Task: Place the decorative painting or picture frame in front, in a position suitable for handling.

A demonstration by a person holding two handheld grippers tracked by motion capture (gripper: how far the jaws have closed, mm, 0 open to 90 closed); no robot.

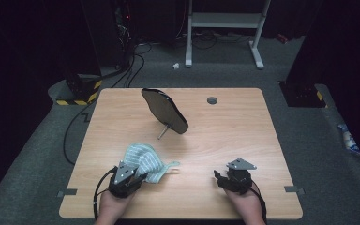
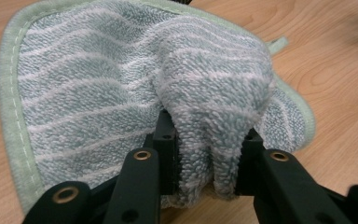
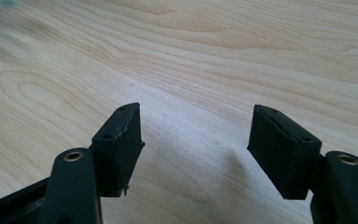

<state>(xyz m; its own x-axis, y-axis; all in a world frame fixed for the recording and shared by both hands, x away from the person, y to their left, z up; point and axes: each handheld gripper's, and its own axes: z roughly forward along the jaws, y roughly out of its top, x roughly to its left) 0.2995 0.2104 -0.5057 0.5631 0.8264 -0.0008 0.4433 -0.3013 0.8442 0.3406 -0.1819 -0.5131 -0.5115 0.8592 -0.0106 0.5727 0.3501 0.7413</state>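
Striped terry cloth [image 2: 121, 93] lies at the table's [image 1: 225, 136] near left, a fold bunched up and pinched in my left gripper [image 2: 205, 154]; my right gripper [image 3: 196, 149] sits spread over bare wood, well apart.

We see the cloth [image 1: 145, 161] on the table [image 1: 243, 136] near left, the left gripper [image 1: 130, 179] at its near edge. The paddle [image 1: 164, 110] stands farther back, the right gripper [image 1: 225, 178] near right.
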